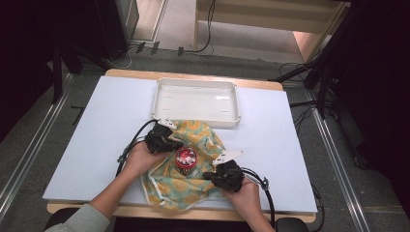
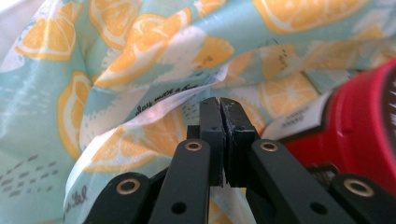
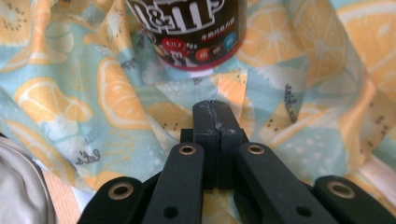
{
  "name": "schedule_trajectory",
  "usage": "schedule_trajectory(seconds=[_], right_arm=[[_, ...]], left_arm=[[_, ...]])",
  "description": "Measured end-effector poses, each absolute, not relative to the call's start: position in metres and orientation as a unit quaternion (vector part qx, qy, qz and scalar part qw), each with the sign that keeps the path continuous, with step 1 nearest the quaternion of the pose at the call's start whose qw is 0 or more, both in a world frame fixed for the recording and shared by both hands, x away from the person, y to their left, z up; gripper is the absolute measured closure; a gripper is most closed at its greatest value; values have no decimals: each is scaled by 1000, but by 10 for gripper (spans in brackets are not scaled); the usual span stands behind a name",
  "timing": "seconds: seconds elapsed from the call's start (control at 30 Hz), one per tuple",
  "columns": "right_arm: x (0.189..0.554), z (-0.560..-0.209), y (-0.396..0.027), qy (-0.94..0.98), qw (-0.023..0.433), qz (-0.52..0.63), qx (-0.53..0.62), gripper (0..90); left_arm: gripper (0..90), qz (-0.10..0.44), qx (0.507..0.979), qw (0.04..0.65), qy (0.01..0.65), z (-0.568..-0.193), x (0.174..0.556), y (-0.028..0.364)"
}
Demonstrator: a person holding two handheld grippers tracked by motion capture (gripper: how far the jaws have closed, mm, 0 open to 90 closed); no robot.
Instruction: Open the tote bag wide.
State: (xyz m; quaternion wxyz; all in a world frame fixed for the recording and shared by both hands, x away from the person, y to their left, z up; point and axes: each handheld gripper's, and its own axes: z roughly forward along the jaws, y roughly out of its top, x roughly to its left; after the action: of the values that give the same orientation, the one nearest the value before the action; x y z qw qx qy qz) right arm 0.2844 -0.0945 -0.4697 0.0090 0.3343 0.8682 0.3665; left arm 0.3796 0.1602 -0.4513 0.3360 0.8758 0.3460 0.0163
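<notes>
A soft, thin cloth (image 1: 193,166) printed with orange citrus slices on pale turquoise lay crumpled in loose folds near the front edge of the flat white table (image 1: 96,140), just in front of a shallow, rectangular white plastic tray (image 1: 196,102) with rounded corners. On the middle of the cloth stood a small cylindrical candy can (image 1: 185,161) with a glossy dark printed wall and a ridged red lid; its long axis was upright, lid facing up. The left gripper (image 1: 170,143), of matte black plastic, lay at the can's left, its tips pointing toward the can; in the left gripper view its jaws were pressed together, a pale hem of the cloth (image 2: 140,74) passing at their tips, though whether fabric was pinched could not be told. The right gripper (image 1: 216,175) sat at the can's front right, its jaws likewise closed, resting over a fold of cloth (image 3: 116,98) just before the can (image 3: 187,28).
</notes>
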Motion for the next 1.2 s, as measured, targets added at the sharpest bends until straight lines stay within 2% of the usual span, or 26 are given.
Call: schedule_trajectory(seconds=[0.6, 0.9, 1.2], right_arm=[[278, -472, -101, 871, -4, 364, 329, 900], [277, -458, -105, 863, 8, 394, 318, 900], [277, -449, -106, 856, 11, 414, 310, 833]], left_arm=[[892, 30, 857, 357, 370, -461, 402, 165], [860, 22, 856, 386, 344, -438, 387, 166], [808, 16, 855, 402, 326, -417, 376, 173]])
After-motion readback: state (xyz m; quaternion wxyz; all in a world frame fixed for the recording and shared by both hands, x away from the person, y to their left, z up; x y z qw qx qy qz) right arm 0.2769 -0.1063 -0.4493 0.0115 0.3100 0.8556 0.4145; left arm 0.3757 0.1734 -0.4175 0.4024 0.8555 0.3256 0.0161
